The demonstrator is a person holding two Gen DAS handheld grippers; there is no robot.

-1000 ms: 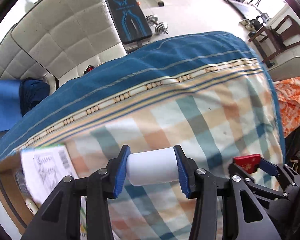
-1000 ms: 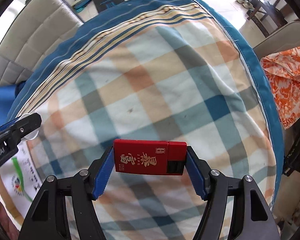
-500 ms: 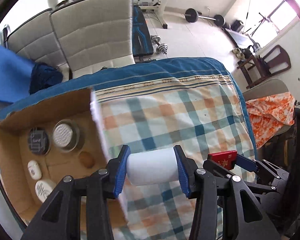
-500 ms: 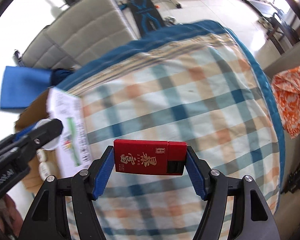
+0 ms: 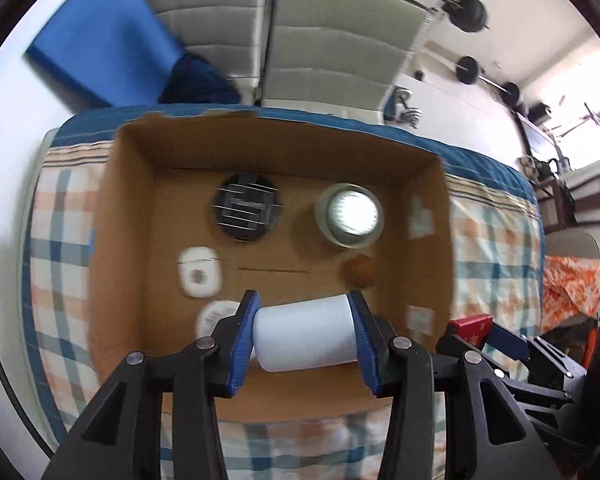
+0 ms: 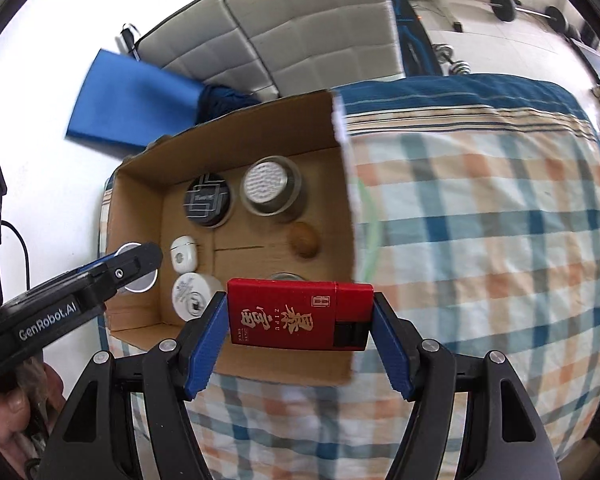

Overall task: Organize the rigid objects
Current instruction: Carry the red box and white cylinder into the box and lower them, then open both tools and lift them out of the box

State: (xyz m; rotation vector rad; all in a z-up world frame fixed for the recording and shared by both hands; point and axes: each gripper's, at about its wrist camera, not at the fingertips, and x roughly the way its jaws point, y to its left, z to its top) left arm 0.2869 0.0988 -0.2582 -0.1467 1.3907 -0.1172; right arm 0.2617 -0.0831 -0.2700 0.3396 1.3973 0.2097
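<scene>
Both grippers have swung over the cardboard box (image 5: 432,240). Left gripper (image 5: 305,338) fingers clamp the white cylinder (image 5: 305,338); right gripper (image 6: 298,316) fingers grip the red pack (image 6: 298,316). Lower each into bare floor at 6 o'clock, clear of the 5 items.

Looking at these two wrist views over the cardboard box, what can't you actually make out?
- Round silver item in the brown cardboard box, right wrist view: mostly hidden behind the red rectangular packet clamped in the right gripper.
- White round case, left wrist view: partly covered by the left gripper gripping the white cylinder.
- Print on the black round tin: motion-blurred, unreadable.
- Box's near inner wall: not visible in either view.
</scene>
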